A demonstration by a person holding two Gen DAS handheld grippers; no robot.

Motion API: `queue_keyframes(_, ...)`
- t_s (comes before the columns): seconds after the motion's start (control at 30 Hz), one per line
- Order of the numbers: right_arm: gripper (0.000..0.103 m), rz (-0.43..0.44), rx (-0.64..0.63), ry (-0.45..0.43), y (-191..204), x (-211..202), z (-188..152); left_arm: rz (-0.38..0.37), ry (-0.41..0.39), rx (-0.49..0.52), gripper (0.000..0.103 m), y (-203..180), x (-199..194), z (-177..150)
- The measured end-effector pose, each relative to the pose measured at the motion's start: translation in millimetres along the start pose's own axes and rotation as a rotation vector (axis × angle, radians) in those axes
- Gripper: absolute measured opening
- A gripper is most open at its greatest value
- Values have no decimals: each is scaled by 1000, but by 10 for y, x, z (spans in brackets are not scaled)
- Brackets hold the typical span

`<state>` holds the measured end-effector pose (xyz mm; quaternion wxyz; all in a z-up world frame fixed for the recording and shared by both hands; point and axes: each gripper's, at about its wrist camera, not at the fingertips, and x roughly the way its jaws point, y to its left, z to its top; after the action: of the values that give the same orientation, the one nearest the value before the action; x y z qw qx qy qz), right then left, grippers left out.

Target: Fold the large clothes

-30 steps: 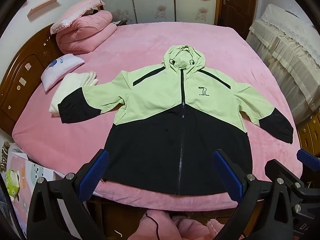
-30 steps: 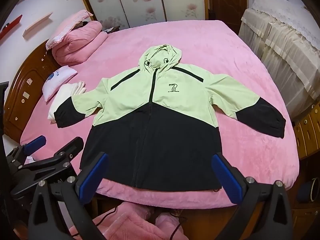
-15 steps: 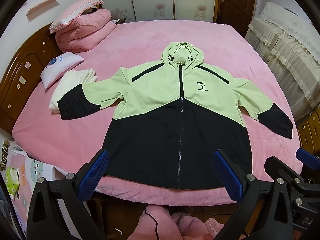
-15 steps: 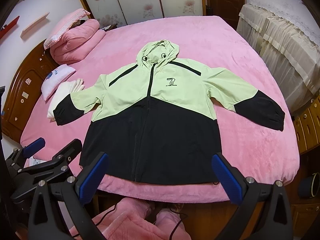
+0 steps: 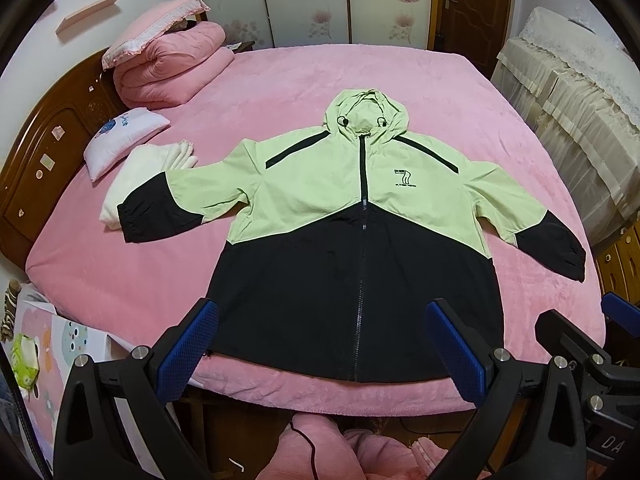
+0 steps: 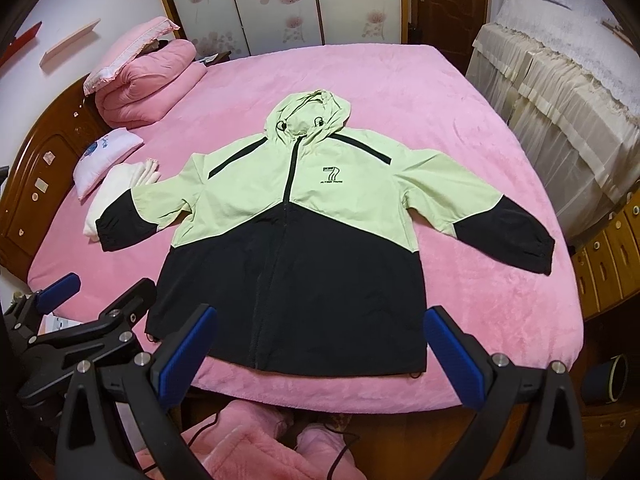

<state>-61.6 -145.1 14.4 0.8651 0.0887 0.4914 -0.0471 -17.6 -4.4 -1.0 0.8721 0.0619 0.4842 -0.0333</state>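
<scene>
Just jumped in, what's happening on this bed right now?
A green-and-black hooded jacket lies spread flat, zipped, on the pink bed, sleeves out, not yet folded. A person holds the left hand-held gripper and right hand-held gripper open above its hem, touching nothing.

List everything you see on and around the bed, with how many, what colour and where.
jacket: one, light green over black, spread flat on the bed, zipped, hood away from the camera
bed: one, pink cover, fills the middle of the room
quilt: one, pink, folded by the headboard
pillow: one, pink with a pale edge, on top of the quilt
small pillow: one, white with a blue print, near the headboard
folded cloth: one, cream, partly under the jacket's sleeve
headboard: one, dark wood, left side
door: one, dark wood, far wall
left gripper: one, black with blue pads, open, above the jacket's hem
right gripper: one, same colours, open
</scene>
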Motion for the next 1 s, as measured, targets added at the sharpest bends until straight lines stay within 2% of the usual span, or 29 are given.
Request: queue_keyframes(1.0,103,-24,2,4,2,31,10,-7,-5,2,102,52,10,32)
